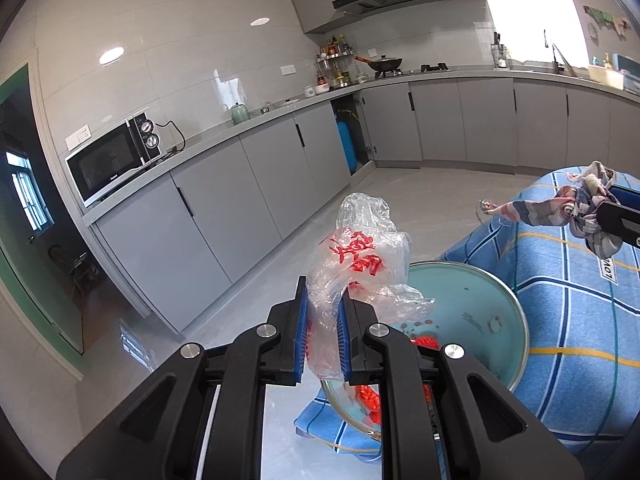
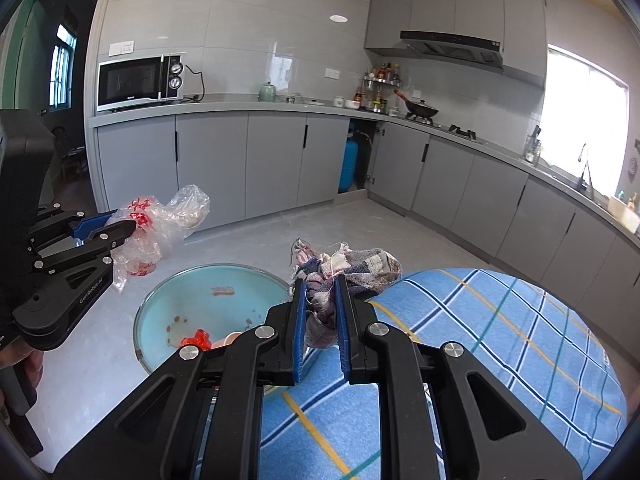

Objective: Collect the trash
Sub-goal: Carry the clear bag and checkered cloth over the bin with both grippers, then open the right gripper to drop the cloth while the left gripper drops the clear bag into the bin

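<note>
"GenRobot.AI" on left gripper (image 2: 120,232)

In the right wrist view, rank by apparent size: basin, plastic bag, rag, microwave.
1. basin
2. and 3. plastic bag and rag look about alike; unsure.
4. microwave, though it is far off, so truly bigger.

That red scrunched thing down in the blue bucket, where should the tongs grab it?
Probably from straight above, through the open top of the blue bucket, since its wall blocks the sides. Pinch the raised crumpled middle of the red scrunched thing, which sticks up from the bottom. Both tongs are full now: the left tongs hold the plastic bag.
</note>
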Tool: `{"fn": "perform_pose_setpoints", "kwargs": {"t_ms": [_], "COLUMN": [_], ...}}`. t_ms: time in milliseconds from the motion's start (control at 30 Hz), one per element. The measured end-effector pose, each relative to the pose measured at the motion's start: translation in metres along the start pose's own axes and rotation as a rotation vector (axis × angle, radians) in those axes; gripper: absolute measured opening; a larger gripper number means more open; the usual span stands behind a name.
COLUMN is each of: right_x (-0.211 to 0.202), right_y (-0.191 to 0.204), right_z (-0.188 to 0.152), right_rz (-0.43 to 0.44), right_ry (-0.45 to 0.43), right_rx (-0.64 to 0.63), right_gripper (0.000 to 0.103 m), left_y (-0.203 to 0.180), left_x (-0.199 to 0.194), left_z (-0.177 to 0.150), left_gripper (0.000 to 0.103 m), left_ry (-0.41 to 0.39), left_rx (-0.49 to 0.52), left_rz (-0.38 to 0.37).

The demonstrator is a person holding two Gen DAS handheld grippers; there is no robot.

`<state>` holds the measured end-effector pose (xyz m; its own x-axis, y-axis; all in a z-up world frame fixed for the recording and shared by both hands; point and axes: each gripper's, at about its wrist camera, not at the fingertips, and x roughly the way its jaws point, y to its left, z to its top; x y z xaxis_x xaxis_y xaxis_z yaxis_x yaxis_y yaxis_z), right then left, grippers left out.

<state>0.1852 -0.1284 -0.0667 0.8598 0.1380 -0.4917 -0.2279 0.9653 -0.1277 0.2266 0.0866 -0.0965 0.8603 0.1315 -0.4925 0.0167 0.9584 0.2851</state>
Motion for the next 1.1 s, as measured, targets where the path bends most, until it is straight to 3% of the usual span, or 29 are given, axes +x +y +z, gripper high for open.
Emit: {"fn": "perform_pose_setpoints", "kwargs": {"t_ms": [1100], "right_x": [0.0091], "right_y": [0.0105], "right_z": [0.0034], "right_rz": [0.082], "right_ry": [-0.03], "right_rx": [-0.043], "right_gripper": [0.015], "left_y": [0.0057], "left_x": [-0.0022], "left_z": [-0.0028], "left_gripper": [0.013], "left_ry": [0.015], "left_rx": [0.001], "left_rz": [0.065]}}
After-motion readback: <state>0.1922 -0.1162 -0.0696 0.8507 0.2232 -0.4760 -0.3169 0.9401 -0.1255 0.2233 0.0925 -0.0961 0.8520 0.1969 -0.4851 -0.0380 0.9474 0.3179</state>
